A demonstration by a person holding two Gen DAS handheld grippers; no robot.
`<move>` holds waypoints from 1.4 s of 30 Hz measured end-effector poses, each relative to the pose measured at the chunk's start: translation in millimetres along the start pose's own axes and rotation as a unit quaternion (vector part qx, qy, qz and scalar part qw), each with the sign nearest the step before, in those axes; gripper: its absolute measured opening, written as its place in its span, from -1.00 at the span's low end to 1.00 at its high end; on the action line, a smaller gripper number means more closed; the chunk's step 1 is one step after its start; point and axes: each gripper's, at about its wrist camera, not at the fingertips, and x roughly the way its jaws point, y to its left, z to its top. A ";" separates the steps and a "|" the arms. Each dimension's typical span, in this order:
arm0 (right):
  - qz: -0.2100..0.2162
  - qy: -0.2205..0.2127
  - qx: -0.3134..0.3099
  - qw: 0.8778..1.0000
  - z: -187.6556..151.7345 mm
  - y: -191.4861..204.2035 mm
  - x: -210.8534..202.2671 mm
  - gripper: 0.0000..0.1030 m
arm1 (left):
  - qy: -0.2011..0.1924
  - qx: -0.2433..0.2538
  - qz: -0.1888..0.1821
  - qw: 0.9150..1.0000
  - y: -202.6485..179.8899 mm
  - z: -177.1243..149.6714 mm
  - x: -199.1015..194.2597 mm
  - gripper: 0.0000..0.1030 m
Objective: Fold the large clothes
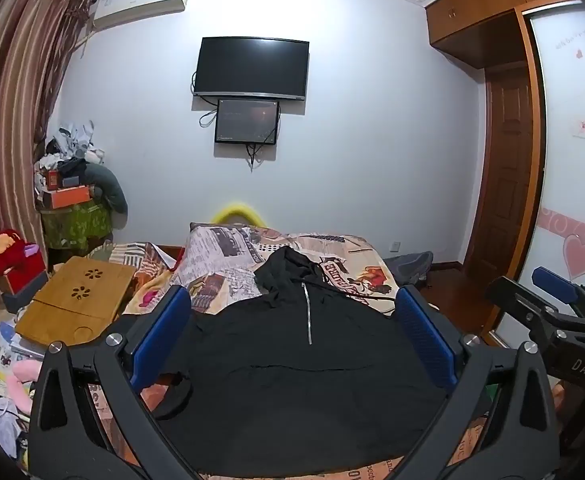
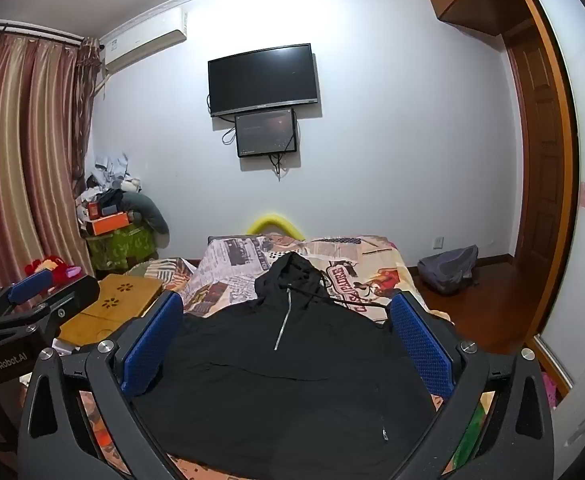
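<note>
A black hooded jacket (image 1: 292,380) with a silver zip lies flat on the bed, hood pointing away; it also shows in the right wrist view (image 2: 284,384). My left gripper (image 1: 292,320) is open and empty, its blue pads (image 1: 160,332) spread wide above the jacket's near part. My right gripper (image 2: 288,328) is open and empty too, hovering above the same jacket. The right gripper shows at the right edge of the left wrist view (image 1: 552,304); the left gripper shows at the left edge of the right wrist view (image 2: 32,300).
The bed (image 1: 356,256) has a newspaper-print cover. A wooden lap table (image 1: 76,296) and clutter lie at its left. A backpack (image 2: 448,268) sits on the wood floor at right. A TV (image 1: 252,68) hangs on the far wall. Curtains hang left, a wardrobe stands right.
</note>
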 end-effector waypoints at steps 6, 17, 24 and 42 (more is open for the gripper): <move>0.000 0.005 0.001 1.000 0.1 0.7 -0.1 1.00 | 0.013 -0.012 -0.003 1.000 0.1 -3.8 5.5 1.00; 0.003 0.002 -0.001 1.000 -1.5 3.7 -0.6 1.00 | 0.014 -0.017 0.002 1.000 6.2 -2.3 8.6 1.00; 0.002 0.004 0.000 1.000 0.1 3.3 0.3 1.00 | 0.015 -0.016 0.000 1.000 5.0 -4.2 10.2 1.00; 0.004 0.003 0.006 1.000 3.7 2.3 -1.9 1.00 | 0.015 -0.011 0.001 1.000 5.2 -5.4 10.2 1.00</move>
